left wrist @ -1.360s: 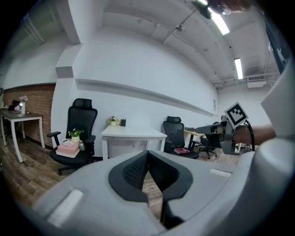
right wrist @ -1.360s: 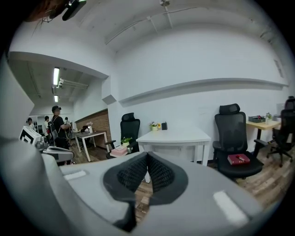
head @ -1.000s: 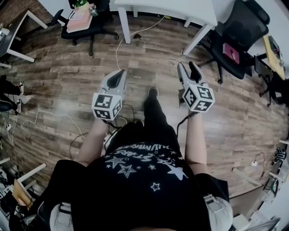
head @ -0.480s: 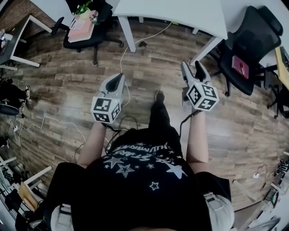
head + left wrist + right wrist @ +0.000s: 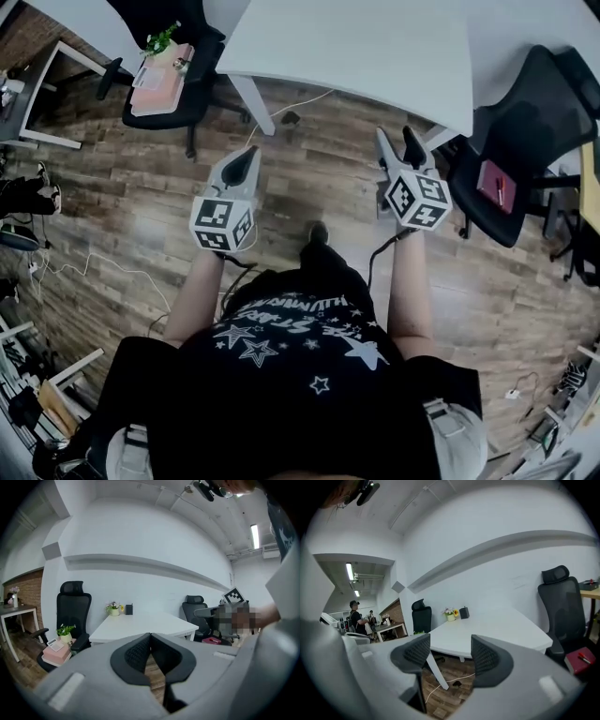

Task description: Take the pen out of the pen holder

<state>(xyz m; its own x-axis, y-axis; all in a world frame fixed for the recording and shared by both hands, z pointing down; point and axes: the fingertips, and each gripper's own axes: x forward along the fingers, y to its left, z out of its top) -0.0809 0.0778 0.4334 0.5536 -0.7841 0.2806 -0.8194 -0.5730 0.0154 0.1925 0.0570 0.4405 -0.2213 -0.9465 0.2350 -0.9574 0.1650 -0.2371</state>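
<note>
Landmark: the white table (image 5: 375,47), seen from above in the head view, standing on a wooden floor (image 5: 122,206).

Pen holder: a small dark box (image 5: 463,612) at the far end of the table top, well away from both grippers; the left gripper view shows it there too (image 5: 129,609).

Pen: too small to make out in the holder (only the dark box itself can be seen).

Flower pot: a pale pot (image 5: 450,616) with small flowers, on the table just beside the pen holder.

Left gripper: (image 5: 246,153) held over the floor short of the table's near edge, pointing toward the table; jaws pressed together at the tips with nothing between them.

Right gripper: (image 5: 395,136) just short of the table's near corner, pointing toward it; its jaws have just been opening and now stand wide apart, with only the floor and a table leg visible through the gap.

Cable: a pale cord (image 5: 281,108) on the floor, running under the table's near edge.

Black chair: (image 5: 511,141) to the right of the table, with a red item (image 5: 494,183) on its seat.
</note>
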